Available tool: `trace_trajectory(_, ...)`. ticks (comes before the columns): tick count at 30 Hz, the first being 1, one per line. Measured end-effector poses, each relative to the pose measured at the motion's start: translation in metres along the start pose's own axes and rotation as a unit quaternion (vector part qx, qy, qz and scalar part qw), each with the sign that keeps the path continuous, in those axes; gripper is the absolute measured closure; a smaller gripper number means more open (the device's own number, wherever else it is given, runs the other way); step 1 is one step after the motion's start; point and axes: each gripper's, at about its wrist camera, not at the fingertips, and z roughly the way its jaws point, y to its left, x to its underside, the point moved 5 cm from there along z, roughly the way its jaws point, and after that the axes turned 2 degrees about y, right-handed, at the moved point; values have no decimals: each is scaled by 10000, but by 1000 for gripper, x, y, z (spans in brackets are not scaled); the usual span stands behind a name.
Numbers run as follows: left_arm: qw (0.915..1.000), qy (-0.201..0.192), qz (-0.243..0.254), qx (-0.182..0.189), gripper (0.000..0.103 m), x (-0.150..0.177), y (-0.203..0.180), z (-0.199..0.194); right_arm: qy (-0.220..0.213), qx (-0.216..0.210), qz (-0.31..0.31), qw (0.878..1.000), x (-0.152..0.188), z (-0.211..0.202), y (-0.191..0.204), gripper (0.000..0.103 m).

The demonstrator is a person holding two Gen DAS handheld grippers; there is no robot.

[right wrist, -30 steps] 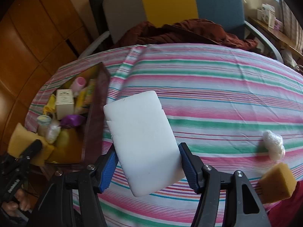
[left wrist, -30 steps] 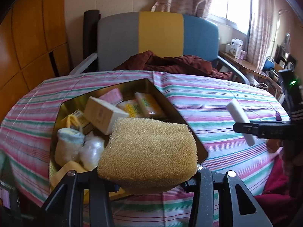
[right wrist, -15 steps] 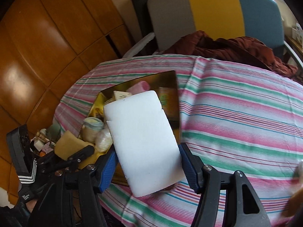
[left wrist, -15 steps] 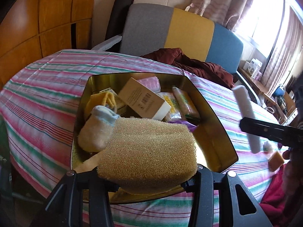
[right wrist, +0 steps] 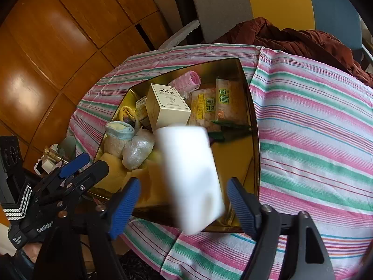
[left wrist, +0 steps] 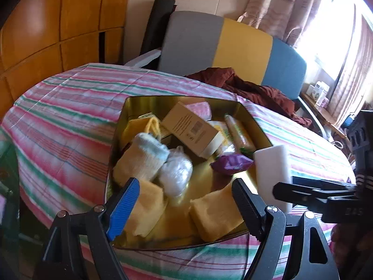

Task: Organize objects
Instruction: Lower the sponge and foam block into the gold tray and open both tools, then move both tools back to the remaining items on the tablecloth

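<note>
White foam block (right wrist: 191, 177) loose between opening right claw (right wrist: 183, 200); left claw (left wrist: 184, 200) opening, empty, both angled down over gold tin (left wrist: 261, 128).

I see a round table under a pink, green and white striped cloth (right wrist: 314, 126); a shallow gold metal tin (right wrist: 253, 121) (crowded with small items) sits directly on it.

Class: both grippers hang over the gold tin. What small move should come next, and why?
Probably draw both back from the gold tin. The left gripper is opening with nothing between its pads; the right gripper is opening, pads clear of the blurred white block.
</note>
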Motion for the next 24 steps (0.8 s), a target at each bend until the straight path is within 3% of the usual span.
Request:
trace_trajectory(7,9992,-113,111,-354,22,4,4,-6,-16,62,84,9999,9,-2,-4,21)
trace_trajectory(24,9962,-307,755,-319,20,8,-35,-20,-379,534,-27,9978,21,-30,-6,21)
